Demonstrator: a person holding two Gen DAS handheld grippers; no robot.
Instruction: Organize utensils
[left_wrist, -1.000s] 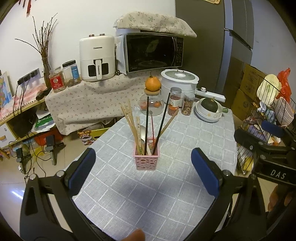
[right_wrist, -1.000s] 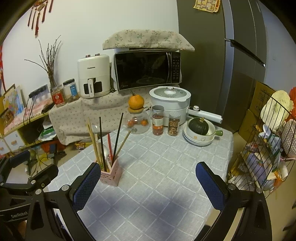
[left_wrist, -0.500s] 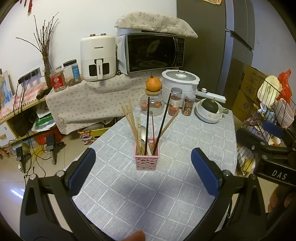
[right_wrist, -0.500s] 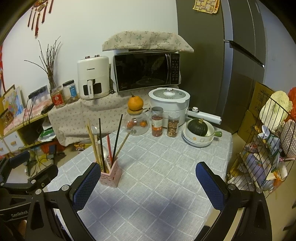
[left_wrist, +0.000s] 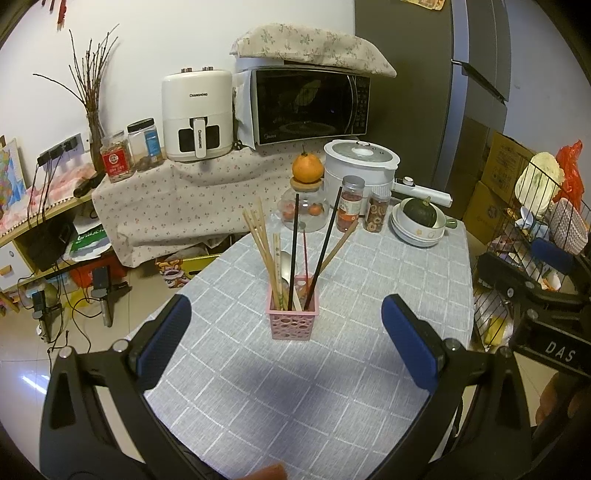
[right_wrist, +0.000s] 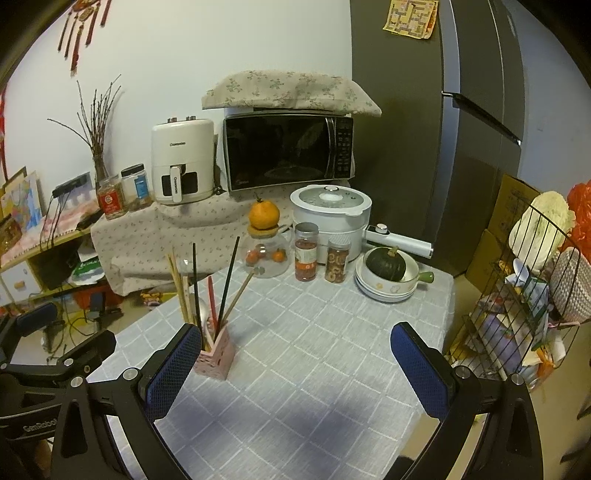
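Observation:
A pink perforated utensil holder (left_wrist: 293, 320) stands upright on the grey checked tablecloth (left_wrist: 295, 387). It holds wooden chopsticks (left_wrist: 260, 251), black chopsticks (left_wrist: 293, 251), a red stick and a metal spoon. My left gripper (left_wrist: 286, 345) is open and empty, hovering in front of the holder. My right gripper (right_wrist: 295, 363) is open and empty; the holder (right_wrist: 215, 356) sits just behind its left finger (right_wrist: 170, 373). No loose utensils show on the table.
At the table's far edge stand a glass jar with an orange (left_wrist: 307, 199), two spice jars (left_wrist: 351, 205), stacked bowls with a squash (left_wrist: 421, 221) and a white cooker (left_wrist: 360, 162). A wire rack (right_wrist: 524, 295) stands at the right. Microwave and air fryer sit behind.
Both grippers have drawn back and risen slightly, so the scene sits a little lower and farther in both views. The holder has not moved. Both grippers stay open.

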